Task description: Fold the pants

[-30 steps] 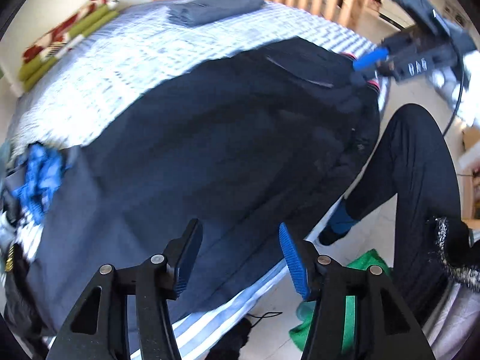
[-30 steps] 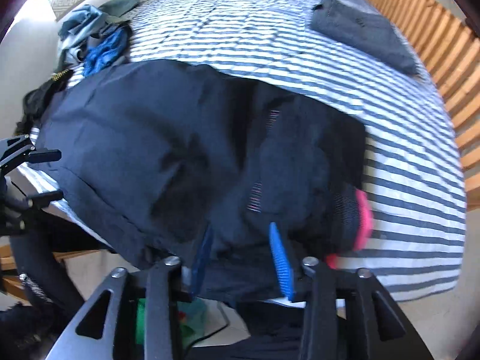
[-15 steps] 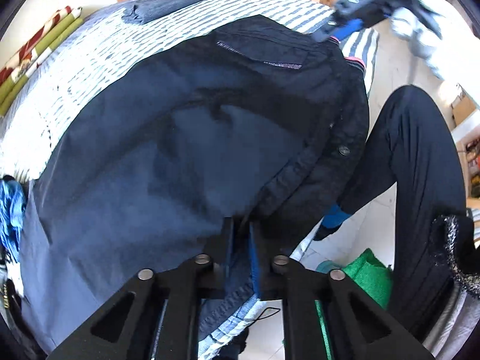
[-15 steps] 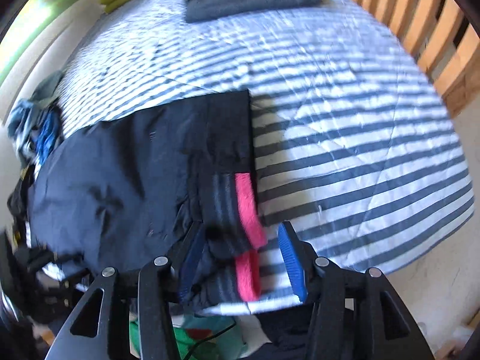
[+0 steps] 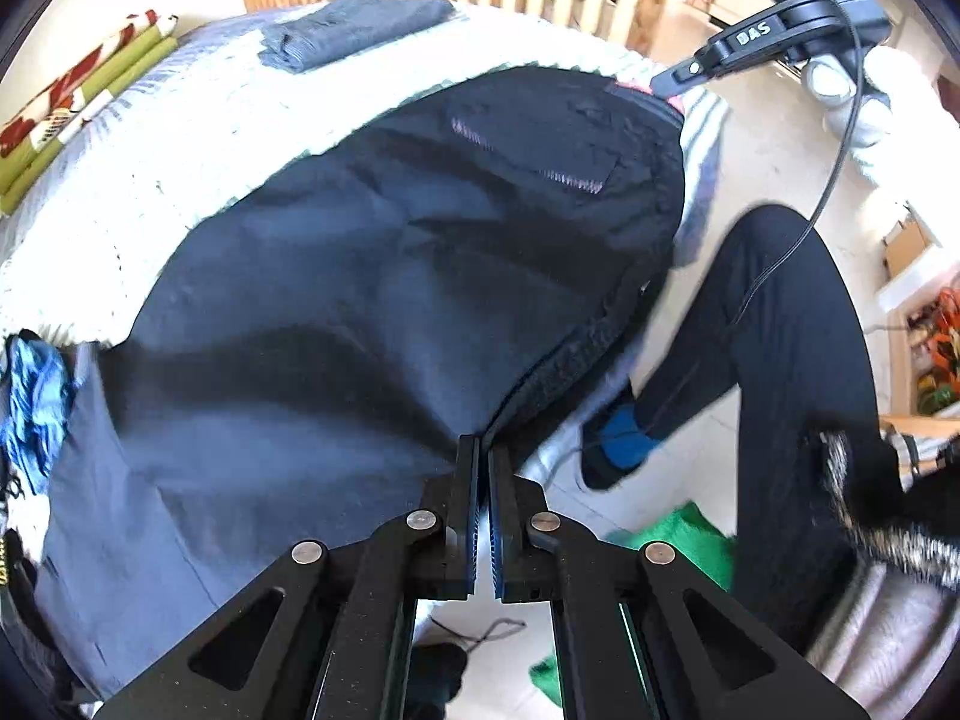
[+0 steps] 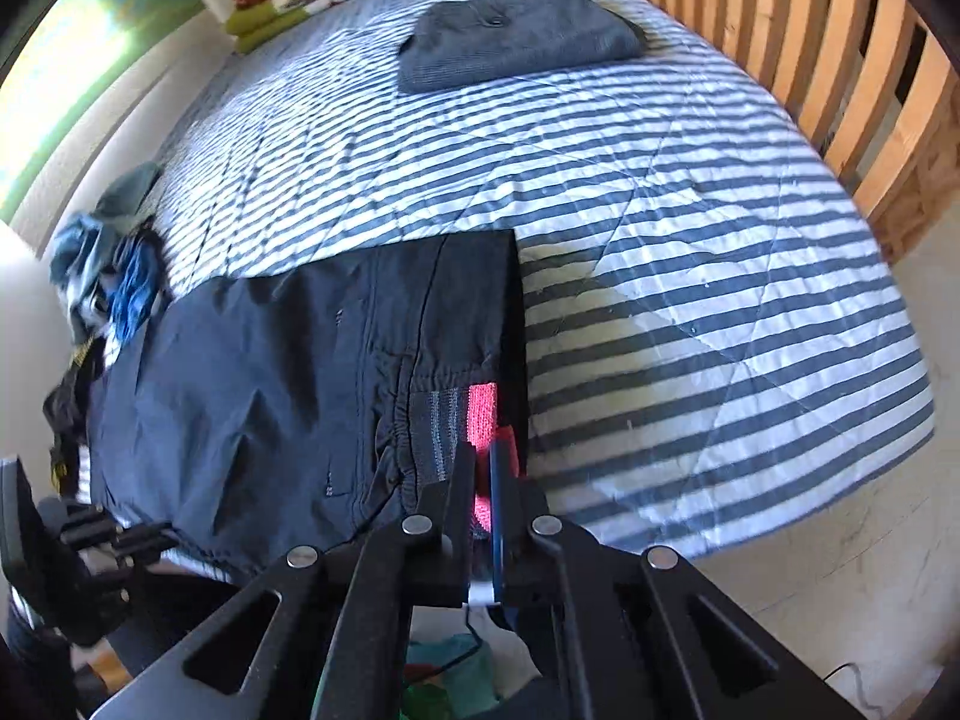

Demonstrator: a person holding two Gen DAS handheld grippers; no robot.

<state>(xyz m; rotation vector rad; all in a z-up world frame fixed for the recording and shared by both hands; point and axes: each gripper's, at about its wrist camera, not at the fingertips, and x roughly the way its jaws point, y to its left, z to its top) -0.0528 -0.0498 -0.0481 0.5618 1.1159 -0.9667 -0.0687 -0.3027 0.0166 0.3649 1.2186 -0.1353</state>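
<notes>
Dark navy pants [image 5: 336, 312] lie spread across the near side of a striped bed, their waist end towards the right. In the left wrist view my left gripper [image 5: 483, 450] is shut on the near edge seam of the pants. The right wrist view has the same pants [image 6: 270, 372] with a grey and pink elastic waistband [image 6: 474, 408] at the bed's near edge. My right gripper [image 6: 480, 456] is shut on that pink waistband corner. The right gripper [image 5: 678, 75] also appears at the top right of the left wrist view, and the left gripper [image 6: 138, 534] at the lower left of the right wrist view.
A folded grey garment [image 6: 516, 36] lies at the far end of the bed [image 6: 690, 228]. A heap of blue and dark clothes [image 6: 108, 276] sits at the left edge. A wooden slatted rail [image 6: 840, 72] runs along the right. A person's dark-trousered leg [image 5: 780, 360] and green cloth [image 5: 678, 546] occupy the floor.
Both grippers went from open to shut: the left closed on the pants' near edge, the right on the pink waistband. The pants now lie flatter and straighter on the bed.
</notes>
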